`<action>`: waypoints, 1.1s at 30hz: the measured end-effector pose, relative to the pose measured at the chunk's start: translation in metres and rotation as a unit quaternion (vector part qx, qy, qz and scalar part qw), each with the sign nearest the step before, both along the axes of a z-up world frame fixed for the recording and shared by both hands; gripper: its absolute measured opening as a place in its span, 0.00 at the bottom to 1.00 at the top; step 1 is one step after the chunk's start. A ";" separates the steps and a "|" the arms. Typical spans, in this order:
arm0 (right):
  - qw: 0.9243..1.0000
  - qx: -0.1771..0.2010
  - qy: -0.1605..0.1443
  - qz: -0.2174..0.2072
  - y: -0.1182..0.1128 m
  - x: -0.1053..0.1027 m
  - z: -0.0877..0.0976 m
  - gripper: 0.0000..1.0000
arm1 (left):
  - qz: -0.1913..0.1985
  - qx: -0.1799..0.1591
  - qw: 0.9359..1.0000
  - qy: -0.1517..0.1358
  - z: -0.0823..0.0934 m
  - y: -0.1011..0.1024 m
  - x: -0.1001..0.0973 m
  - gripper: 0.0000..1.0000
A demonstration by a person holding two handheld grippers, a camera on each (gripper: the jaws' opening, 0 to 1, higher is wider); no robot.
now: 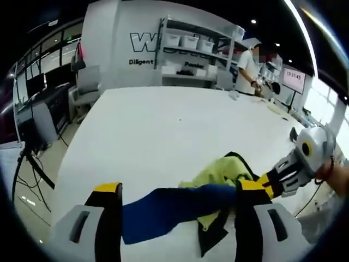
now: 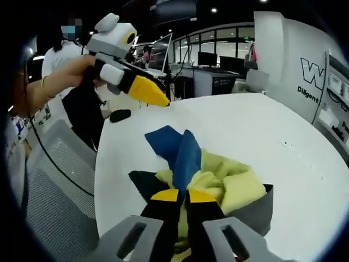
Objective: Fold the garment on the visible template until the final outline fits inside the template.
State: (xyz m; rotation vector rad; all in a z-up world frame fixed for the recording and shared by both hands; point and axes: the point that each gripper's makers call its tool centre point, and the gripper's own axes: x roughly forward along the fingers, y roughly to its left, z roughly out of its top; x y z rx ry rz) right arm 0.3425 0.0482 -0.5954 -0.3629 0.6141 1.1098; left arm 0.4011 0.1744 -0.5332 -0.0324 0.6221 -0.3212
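Crumpled garment (image 2: 218,174) lay lower centre on white counter (image 2: 262,131), right tongs (image 2: 182,195) clamped on its blue fold, left tongs (image 1: 177,188) spread apart.

Crumpled blue-yellow-black garment (image 2: 207,174) on table (image 2: 262,131)

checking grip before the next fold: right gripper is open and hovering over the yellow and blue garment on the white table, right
Not quite. In the right gripper view, the right gripper is not open and hovering: its jaws are shut on the garment, pinching a blue fold of it. The rest stands: the garment is yellow and blue, and it lies on the white table.
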 end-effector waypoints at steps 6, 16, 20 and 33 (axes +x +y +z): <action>1.000 -0.011 0.013 0.004 -0.004 -0.008 -0.010 0.00 | -0.041 -0.025 0.999 0.011 -0.013 -0.030 0.021 0.69; 0.999 -0.010 0.032 -0.008 -0.009 -0.014 -0.021 0.00 | -0.144 0.005 0.989 0.032 -0.061 -0.069 0.044 0.51; 0.999 -0.009 0.035 -0.012 -0.011 -0.014 -0.022 0.00 | -0.165 0.009 0.985 0.057 -0.084 -0.078 0.048 0.38; 0.999 -0.009 0.039 -0.026 -0.017 -0.013 -0.024 0.00 | -0.202 0.007 0.973 0.113 -0.114 -0.085 0.043 0.01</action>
